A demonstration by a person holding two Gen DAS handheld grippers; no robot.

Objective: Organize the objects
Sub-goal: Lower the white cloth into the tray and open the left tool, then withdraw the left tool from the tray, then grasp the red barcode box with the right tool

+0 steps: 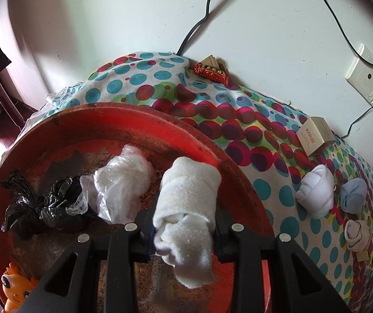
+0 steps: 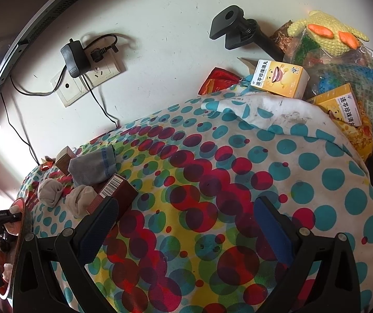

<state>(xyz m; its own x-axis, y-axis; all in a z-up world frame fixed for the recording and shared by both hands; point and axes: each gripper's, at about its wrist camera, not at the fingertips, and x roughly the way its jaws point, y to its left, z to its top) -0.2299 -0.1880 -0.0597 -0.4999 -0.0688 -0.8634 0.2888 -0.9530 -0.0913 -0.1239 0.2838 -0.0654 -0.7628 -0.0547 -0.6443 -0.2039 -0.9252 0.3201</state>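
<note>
A dotted cloth [image 2: 238,182] covers the surface. Behind it stands a white wall [image 2: 160,26] carrying a socket plate [image 2: 103,70] with a black adapter [image 2: 73,57] plugged in; cables [image 1: 199,23] hang above the cloth.

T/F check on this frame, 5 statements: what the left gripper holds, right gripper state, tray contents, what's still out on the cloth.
1. The left gripper is clamped on a rolled white sock. True.
2. The right gripper holds a box. False: its jaws are open and empty over the polka-dot cloth.
3. A black plastic bag lies in the red tray. True.
4. The held sock rests on the cloth outside the tray. False: it is above the tray.
5. Every rolled sock is in the tray. False: a white rolled sock and a light blue one lie on the cloth.
</note>
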